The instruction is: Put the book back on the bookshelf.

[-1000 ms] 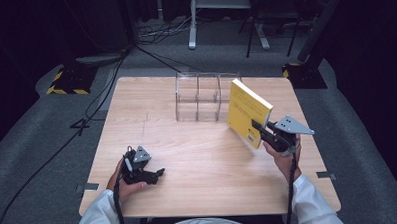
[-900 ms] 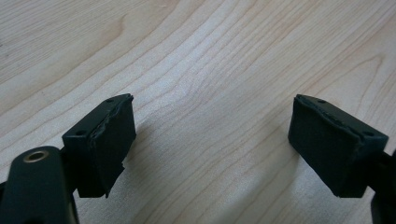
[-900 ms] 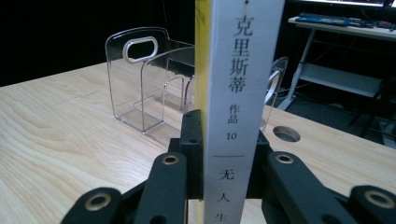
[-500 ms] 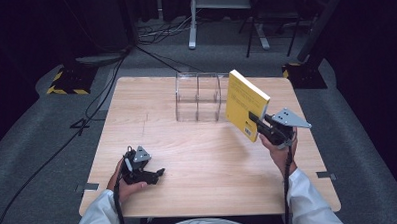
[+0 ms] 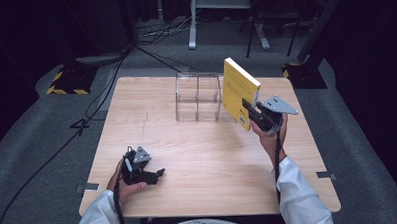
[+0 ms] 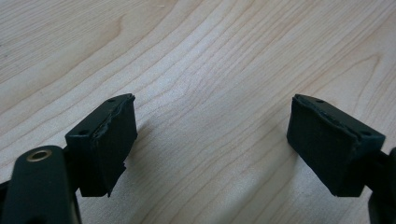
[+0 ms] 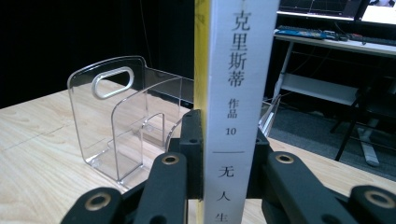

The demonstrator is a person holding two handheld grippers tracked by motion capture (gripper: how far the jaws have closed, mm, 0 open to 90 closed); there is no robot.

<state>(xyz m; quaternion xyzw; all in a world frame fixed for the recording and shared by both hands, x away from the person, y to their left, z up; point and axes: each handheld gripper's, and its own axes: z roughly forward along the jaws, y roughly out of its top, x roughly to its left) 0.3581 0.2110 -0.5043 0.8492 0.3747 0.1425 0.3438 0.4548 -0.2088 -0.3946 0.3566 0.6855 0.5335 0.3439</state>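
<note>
The right gripper is clamped on one yellow book, its two black jaws pressing the covers from either side near the lower end. In the right gripper view the book stands upright between the jaws with its white spine facing the camera, printed with dark Chinese characters and the number 10; a strip of yellow cover shows along the spine's left edge. From the high view the book is lifted clear of the table, tilted a little, just beside the right end of the one clear rack. I cannot tell whether book and rack touch.

The rack stands near the far edge of the table, toward the middle. Seen from the right gripper, the rack has an end wall with one oval handle hole, and upright dividers split it into compartments; I count about three slots from above, all see-through.

The left gripper rests low at the near left part of the table, well apart from book and rack, held in the person's left hand. Its two padded jaws stand wide apart with nothing between them but bare wood grain, as the left gripper view shows.

Two white sleeves come in from the bottom edge. One cable trails from each gripper, two in all.
</note>
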